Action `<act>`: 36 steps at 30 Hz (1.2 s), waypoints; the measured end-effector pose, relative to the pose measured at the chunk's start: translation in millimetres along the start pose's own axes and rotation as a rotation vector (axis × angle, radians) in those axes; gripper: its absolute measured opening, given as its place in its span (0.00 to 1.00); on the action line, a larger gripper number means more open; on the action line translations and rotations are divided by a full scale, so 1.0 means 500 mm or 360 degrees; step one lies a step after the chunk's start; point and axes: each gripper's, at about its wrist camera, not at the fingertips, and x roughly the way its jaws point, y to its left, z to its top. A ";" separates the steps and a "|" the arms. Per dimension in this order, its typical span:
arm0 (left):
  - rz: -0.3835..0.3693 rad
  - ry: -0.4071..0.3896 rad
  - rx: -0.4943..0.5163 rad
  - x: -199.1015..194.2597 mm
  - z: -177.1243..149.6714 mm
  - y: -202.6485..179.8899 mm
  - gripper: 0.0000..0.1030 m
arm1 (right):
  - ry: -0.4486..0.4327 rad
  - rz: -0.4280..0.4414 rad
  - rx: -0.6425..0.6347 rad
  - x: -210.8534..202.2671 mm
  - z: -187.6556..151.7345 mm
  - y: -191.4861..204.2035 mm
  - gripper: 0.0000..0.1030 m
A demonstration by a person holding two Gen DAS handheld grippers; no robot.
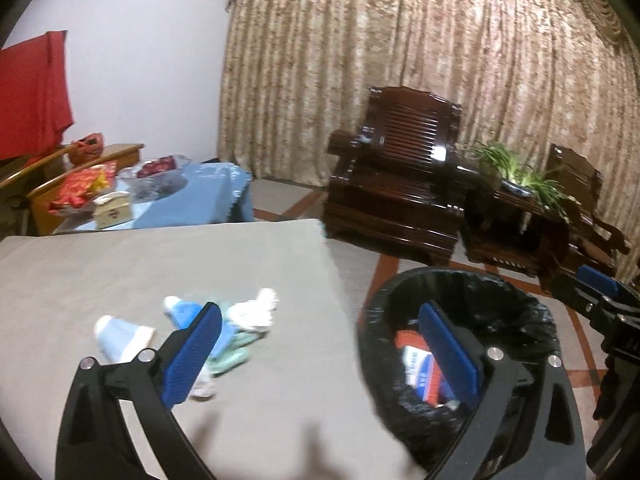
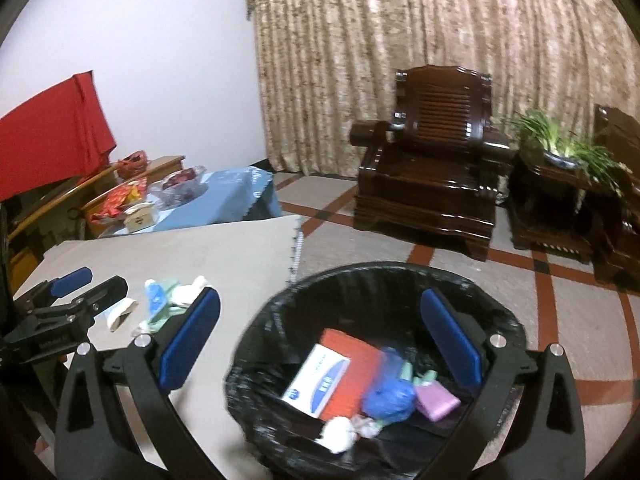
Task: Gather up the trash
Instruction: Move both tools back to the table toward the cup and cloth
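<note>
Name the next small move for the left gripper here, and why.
Probably a reach down to the trash pile on the grey table. The left gripper is open and empty, scraps lie on the table, and the black-lined bin already holds boxes and wrappers.

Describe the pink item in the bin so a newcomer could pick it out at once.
Find the black-lined trash bin on the floor beside the beige-covered table. Among the trash in it, look right of the crumpled blue bag. The small pink packet lies there: the only pink thing, flat and boxy, unlike the white-and-blue carton and red box.
</note>
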 end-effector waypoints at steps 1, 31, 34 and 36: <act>0.0017 -0.0005 -0.0004 -0.004 -0.002 0.011 0.94 | 0.0000 0.0016 -0.0018 0.005 0.003 0.017 0.95; 0.0541 0.0129 -0.0200 0.038 -0.089 0.386 0.91 | 0.0140 0.0371 -0.0241 0.218 -0.015 0.351 0.95; 0.0564 0.0184 -0.0233 0.063 -0.107 0.412 0.90 | 0.0171 0.0377 -0.0264 0.240 -0.026 0.367 0.95; 0.0572 0.0216 -0.0250 0.077 -0.120 0.425 0.90 | 0.0185 0.0379 -0.0280 0.253 -0.031 0.377 0.95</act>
